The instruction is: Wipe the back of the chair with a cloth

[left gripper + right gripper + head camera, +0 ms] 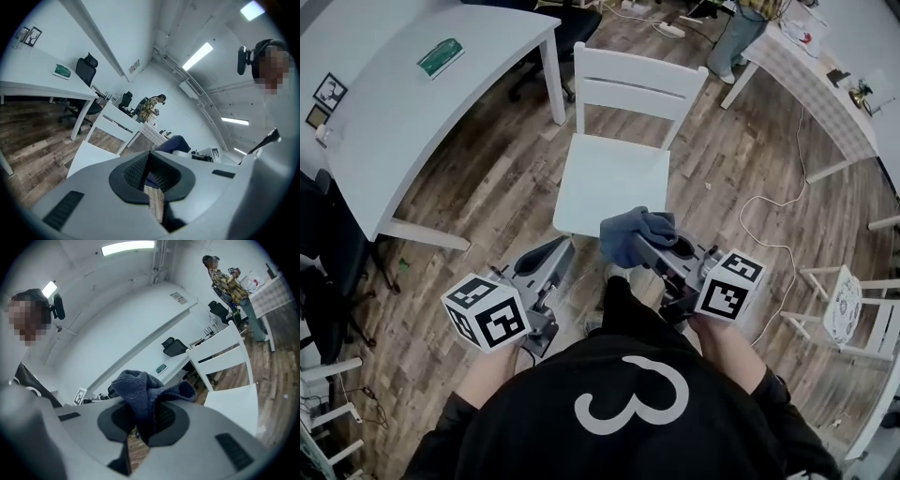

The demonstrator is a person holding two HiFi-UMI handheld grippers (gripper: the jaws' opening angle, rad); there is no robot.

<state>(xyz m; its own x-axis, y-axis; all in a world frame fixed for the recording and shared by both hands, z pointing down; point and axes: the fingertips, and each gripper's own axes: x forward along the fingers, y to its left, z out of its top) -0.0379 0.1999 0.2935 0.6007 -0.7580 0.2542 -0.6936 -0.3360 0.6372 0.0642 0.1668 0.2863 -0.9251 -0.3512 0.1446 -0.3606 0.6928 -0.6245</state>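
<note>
Floor [487, 197]: wood planks, running under everything in the head view.
White table [403, 112]: fills the frame from 9 to 11 o'clock, with one leg coming down close to the chair's back.
Wearer's torso [628, 403]: black top with a white "3", at 6 o'clock; both forearms reach up-frame from it.
Chair [612, 183]: white and empty, at 12 o'clock from the two grippers. The seat's front edge faces the wearer, and the slatted back [637, 89] is on the far side.
Second table [811, 80]: checked cover, at 2 o'clock, with small items on top.
Standing person [736, 33]: at 1 o'clock beside that table, partly cut off in the head view.
Side chair [862, 314]: white, at 4 o'clock, well apart from the main chair.
Left gripper [561, 246]: at 7 o'clock from the seat, aimed toward the chair. Its own view shows the pads pressed together at the tips and nothing held [151, 168].
Right gripper [652, 246]: at 5 o'clock from the seat and near the left one. Its jaws pinch the cloth [147, 420].
Cloth [636, 234]: dark blue and bunched, bulging above the right gripper's pads [140, 390]. It is just short of the seat's front edge and does not touch the back.
Marker cubes [486, 312]: black-and-white squares, one on each gripper, nearest the wearer.
Cable [769, 220]: white, looping on the floor at 3 o'clock.
Green book [441, 56]: lies flat on the white table, at 11 o'clock.
</note>
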